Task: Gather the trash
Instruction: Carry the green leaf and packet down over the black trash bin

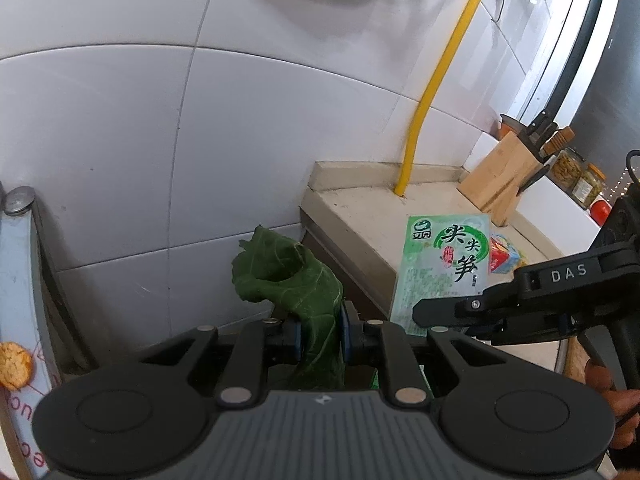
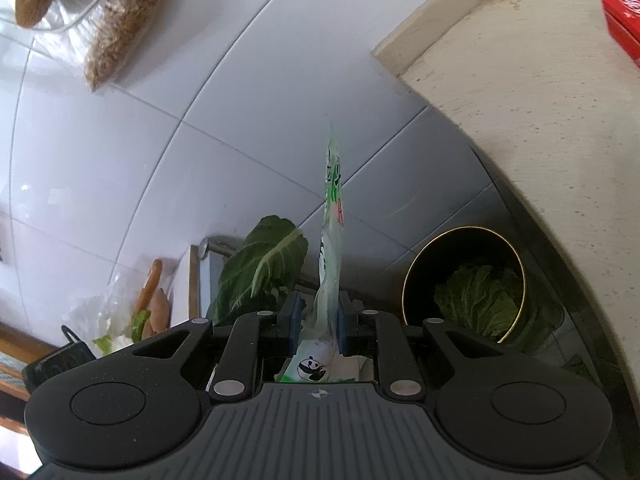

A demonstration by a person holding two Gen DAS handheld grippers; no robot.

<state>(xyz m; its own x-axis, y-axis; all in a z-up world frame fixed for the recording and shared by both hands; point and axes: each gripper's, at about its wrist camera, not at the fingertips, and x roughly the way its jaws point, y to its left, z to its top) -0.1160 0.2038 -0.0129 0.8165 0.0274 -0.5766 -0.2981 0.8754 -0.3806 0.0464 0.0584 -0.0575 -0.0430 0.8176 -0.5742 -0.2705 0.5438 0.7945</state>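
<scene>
Green leaf (image 1: 296,280) clamped in left gripper (image 1: 320,334); green snack wrapper (image 2: 330,264) pinched edge-on in right gripper (image 2: 319,322) — both aloft beside tiled wall. Bin (image 2: 464,280) sits under counter edge (image 2: 520,128) — floppy wrapper could slip, or either load could miss the rim.

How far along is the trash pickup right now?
Done: one leafy scrap already lies in the black bin. In hand: the left gripper clamps a green leaf, and the right gripper clamps a green snack wrapper. Left: dropping both in; a red wrapper remains on the counter.
</scene>
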